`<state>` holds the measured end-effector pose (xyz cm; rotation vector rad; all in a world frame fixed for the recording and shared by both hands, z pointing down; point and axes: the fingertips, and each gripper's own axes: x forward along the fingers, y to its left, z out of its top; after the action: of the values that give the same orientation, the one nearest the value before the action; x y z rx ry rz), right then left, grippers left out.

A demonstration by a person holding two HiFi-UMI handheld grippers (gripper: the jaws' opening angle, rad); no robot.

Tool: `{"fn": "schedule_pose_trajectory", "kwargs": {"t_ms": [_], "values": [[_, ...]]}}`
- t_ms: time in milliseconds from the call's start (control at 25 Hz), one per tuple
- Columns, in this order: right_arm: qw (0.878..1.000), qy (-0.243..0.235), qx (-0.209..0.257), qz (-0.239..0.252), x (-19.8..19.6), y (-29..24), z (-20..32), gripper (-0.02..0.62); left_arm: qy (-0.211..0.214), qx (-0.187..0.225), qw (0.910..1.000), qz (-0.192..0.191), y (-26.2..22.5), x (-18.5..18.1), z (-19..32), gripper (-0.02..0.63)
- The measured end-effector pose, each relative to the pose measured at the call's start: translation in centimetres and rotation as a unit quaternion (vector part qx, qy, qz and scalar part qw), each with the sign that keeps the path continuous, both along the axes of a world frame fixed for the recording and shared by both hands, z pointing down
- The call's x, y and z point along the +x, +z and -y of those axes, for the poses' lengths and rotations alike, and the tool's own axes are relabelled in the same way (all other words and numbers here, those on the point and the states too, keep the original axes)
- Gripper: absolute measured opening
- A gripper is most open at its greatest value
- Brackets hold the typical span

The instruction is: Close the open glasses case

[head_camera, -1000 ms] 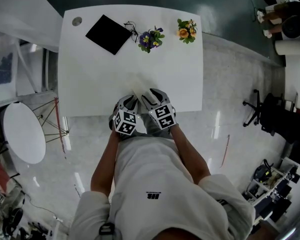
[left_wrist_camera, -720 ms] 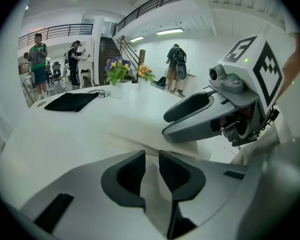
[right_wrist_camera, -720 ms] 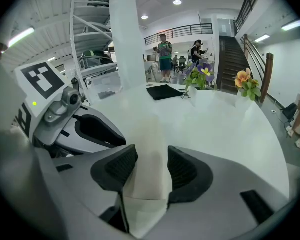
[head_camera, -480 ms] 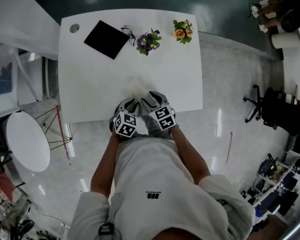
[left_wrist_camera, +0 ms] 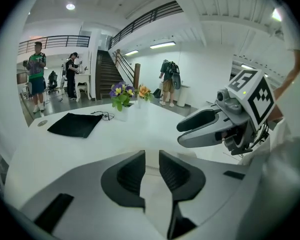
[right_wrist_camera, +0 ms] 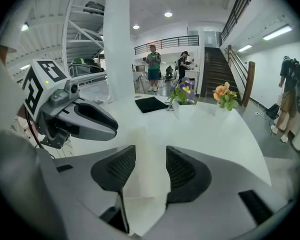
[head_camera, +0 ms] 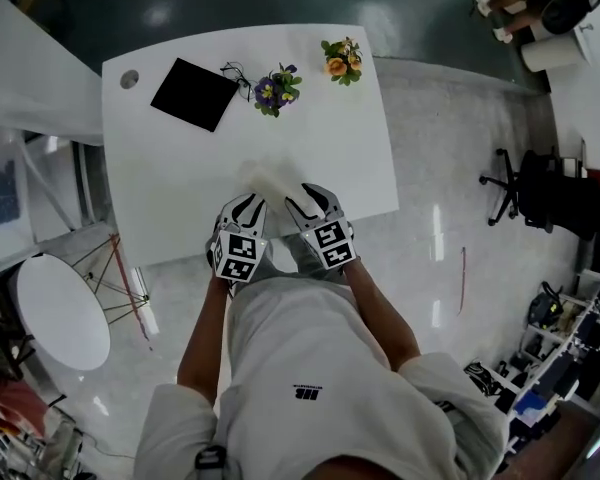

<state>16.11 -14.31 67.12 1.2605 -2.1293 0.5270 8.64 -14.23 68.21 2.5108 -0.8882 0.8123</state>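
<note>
While left hand-held gripper [head_camera: 243, 204] and right hand-held gripper [head_camera: 310, 196] hang released at table [head_camera: 180, 168] edge, glasses case [head_camera: 270, 178] just ahead.

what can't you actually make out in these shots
- Glasses case: pale against the white table in head view, overexposed; open or shut, cannot tell.
- Same case in right gripper view: washed out, sides cut by the jaws of the right gripper.
- Dark wiry item beside the black pouch: too small to identify.
</note>
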Motion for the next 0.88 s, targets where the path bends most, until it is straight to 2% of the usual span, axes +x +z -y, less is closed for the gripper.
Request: {"fn": "schedule_pose_trajectory", "kwargs": {"t_ms": [400, 880], "values": [[0.998, 0.012, 0.059, 0.005, 1.1, -5.8, 0.2, 0.192, -0.031, 0.045, 0.9984, -0.009, -4.7, -0.2, 1.2, 0.098], [0.993, -0.015, 0.099, 0.06, 2.7, -10.0, -1.9, 0.191, -0.096, 0.096, 0.9905, 0.024, -9.6, 1.2, -0.8, 0.104]]}}
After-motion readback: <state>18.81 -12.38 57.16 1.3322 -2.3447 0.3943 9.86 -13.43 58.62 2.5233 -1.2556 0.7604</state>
